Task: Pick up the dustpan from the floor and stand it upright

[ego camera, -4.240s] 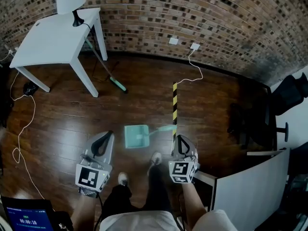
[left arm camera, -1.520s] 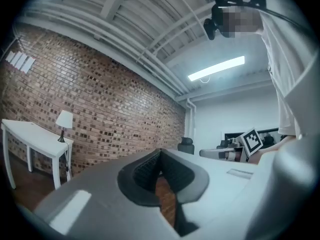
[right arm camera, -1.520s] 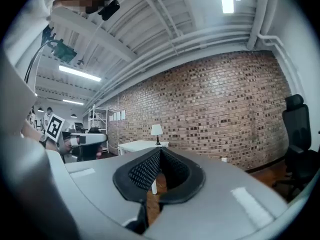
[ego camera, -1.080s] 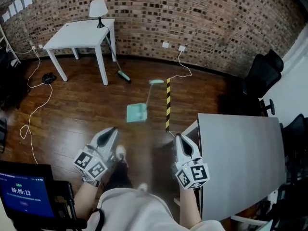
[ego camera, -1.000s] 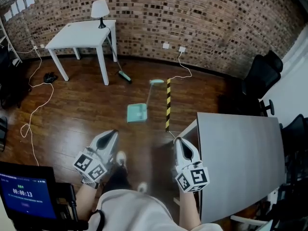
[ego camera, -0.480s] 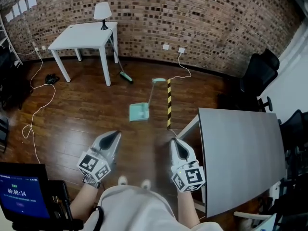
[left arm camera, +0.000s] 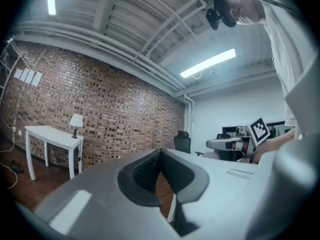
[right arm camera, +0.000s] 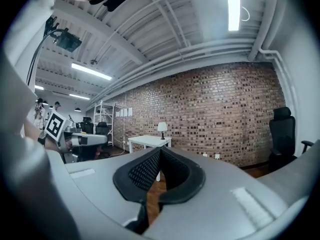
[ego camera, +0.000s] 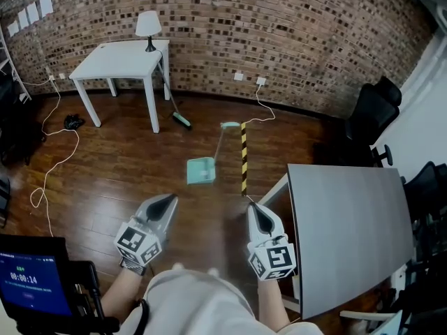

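A mint-green dustpan [ego camera: 201, 170] lies flat on the dark wooden floor in the head view, its long handle [ego camera: 221, 139] running away toward the brick wall. My left gripper [ego camera: 170, 199] and my right gripper [ego camera: 251, 206] are held level well short of it, both pointing toward the wall. In each gripper view the jaw tips meet with nothing between them: left gripper [left arm camera: 160, 151], right gripper [right arm camera: 160, 149]. The dustpan does not show in either gripper view.
A yellow-black striped pole [ego camera: 244, 158] lies just right of the dustpan. A grey table [ego camera: 349, 222] stands at my right. A white table [ego camera: 122, 60] with a lamp [ego camera: 147, 26] and a leaning broom [ego camera: 174, 107] is by the wall; a white cable [ego camera: 49, 166] trails left.
The view has pulled back slightly and both grippers have shifted a little inward. The dustpan has not moved on the floor. Both grippers stay shut.
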### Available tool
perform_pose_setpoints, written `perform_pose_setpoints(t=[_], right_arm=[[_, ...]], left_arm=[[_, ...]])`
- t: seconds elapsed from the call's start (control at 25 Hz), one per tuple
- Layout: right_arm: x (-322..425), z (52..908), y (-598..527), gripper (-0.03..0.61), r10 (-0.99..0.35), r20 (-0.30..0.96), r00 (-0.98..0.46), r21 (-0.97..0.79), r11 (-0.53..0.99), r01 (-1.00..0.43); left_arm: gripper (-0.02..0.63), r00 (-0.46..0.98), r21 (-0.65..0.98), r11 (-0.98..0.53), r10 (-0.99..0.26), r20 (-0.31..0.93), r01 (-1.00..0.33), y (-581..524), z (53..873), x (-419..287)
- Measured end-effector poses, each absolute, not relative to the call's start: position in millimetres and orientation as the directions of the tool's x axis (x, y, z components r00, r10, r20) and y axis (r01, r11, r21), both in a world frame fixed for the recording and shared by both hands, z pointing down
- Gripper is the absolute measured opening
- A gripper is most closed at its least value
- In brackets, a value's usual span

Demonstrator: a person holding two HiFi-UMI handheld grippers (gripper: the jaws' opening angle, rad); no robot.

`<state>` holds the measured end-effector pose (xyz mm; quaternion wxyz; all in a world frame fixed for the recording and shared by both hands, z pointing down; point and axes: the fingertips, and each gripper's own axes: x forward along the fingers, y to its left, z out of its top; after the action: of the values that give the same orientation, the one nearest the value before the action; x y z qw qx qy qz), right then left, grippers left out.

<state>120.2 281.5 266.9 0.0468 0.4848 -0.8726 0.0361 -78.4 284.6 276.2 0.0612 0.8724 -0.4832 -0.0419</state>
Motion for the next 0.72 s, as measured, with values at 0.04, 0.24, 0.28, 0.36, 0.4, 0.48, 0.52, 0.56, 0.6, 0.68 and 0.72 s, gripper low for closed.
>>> perform_pose_setpoints(t=[0.04,0.24,0.28,0.36,0.4,0.48,0.52,0.56,0.6,0.68,0.72], right_arm=[[119.8,267.5,279.4,0.011,-0.842,0.118,-0.526,-0.016,0.528,-0.849],[124.6,273.9,276.0,0.011,-0.845,0.125,-0.52,-0.023,0.521,-0.853],[126.0,275.1,275.8,0.011,-0.846,0.125,-0.518,-0.025,0.519,-0.854],[128.2,277.9,275.2,0.011,-0.848,0.126,-0.515,-0.028,0.516,-0.856],[128.5,278.5,275.0,0.011,-0.848,0.127,-0.515,-0.027,0.516,-0.856],[128.5,278.7,274.7,0.011,-0.848,0.13,-0.514,-0.027,0.515,-0.857],[128.4,278.8,274.7,0.011,-0.848,0.131,-0.513,-0.029,0.514,-0.857],[128.1,278.8,274.6,0.011,-0.848,0.132,-0.513,-0.032,0.513,-0.858],[127.7,278.8,274.6,0.011,-0.849,0.132,-0.512,-0.033,0.513,-0.858],[127.5,279.1,274.2,0.011,-0.849,0.132,-0.512,-0.036,0.512,-0.858],[127.7,279.6,273.8,0.011,-0.849,0.132,-0.512,-0.037,0.512,-0.858]], left_arm=[[0.002,0.532,0.145,-0.528,-0.846,-0.015,-0.837,283.0,276.4,-77.5],[0.002,0.545,0.14,-0.54,-0.838,-0.006,-0.83,280.4,280.9,-71.3],[0.002,0.547,0.14,-0.542,-0.837,-0.004,-0.829,280.4,281.5,-70.3],[0.002,0.548,0.14,-0.543,-0.836,-0.002,-0.828,280.4,282.5,-69.4],[0.002,0.549,0.14,-0.544,-0.836,-0.001,-0.827,280.4,283.1,-69.1],[0.002,0.553,0.14,-0.548,-0.833,0.004,-0.825,280.4,284.4,-68.3],[0.002,0.556,0.139,-0.549,-0.831,0.007,-0.824,280.3,284.9,-68.0],[0.002,0.557,0.139,-0.551,-0.83,0.01,-0.823,280.3,285.2,-67.8],[0.002,0.558,0.139,-0.551,-0.83,0.012,-0.823,280.1,285.4,-67.8],[0.002,0.559,0.138,-0.552,-0.829,0.014,-0.822,279.2,285.5,-67.4],[0.002,0.56,0.138,-0.553,-0.829,0.014,-0.822,278.6,285.6,-66.9]])
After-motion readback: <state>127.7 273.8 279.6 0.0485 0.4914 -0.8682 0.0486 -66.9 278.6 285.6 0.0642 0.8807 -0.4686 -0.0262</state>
